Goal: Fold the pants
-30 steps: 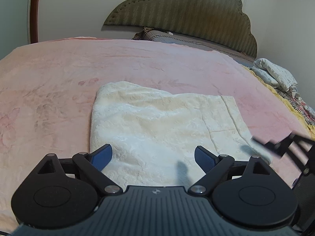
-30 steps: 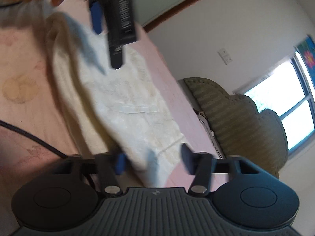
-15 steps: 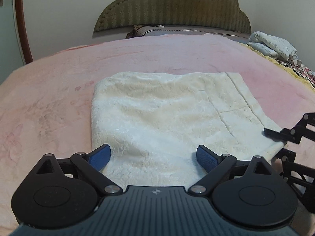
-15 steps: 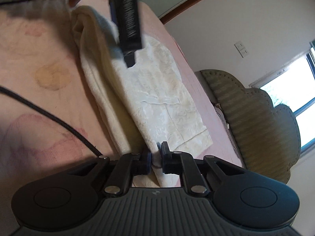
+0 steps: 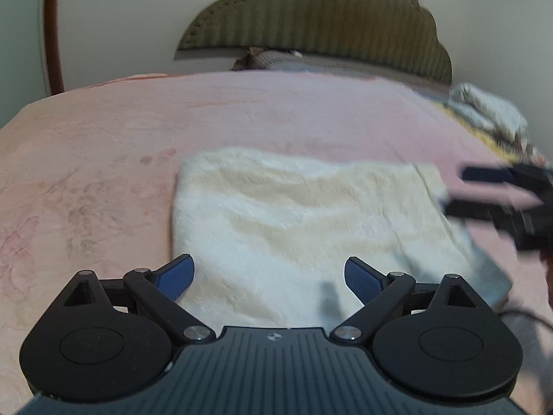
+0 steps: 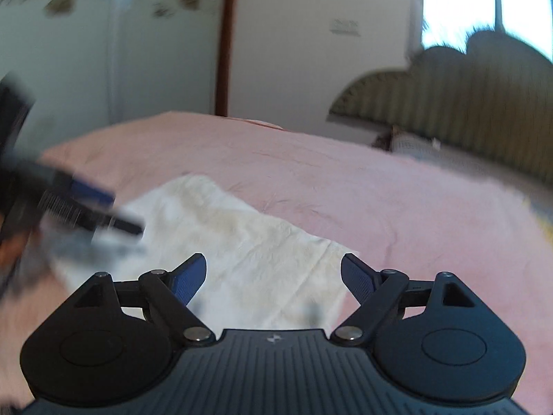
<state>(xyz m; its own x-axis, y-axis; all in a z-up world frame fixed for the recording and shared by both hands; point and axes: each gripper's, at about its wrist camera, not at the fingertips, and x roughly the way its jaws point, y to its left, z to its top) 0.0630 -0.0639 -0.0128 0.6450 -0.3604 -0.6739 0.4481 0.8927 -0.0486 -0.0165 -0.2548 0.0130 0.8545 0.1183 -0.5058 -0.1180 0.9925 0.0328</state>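
Pants (image 5: 311,235), cream and folded into a rectangle, lie on the pink bedspread (image 5: 103,138) just ahead of the left gripper (image 5: 269,273), whose jaws are spread and empty. The right gripper (image 6: 273,273) has just been opening; its jaws stand wide above the pants' near corner, nothing between them.

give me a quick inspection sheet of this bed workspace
surface: pink blanket on the bed, faint prints.
job's things: cream pants folded into a flat rectangle.
clutter: bundled bedding at the far right edge.
grippers: left gripper open over the pants' near edge; right gripper has just been opening, nothing between its fingers.
cables: a dark cable at the right.
surroundings: green padded headboard, bright window.
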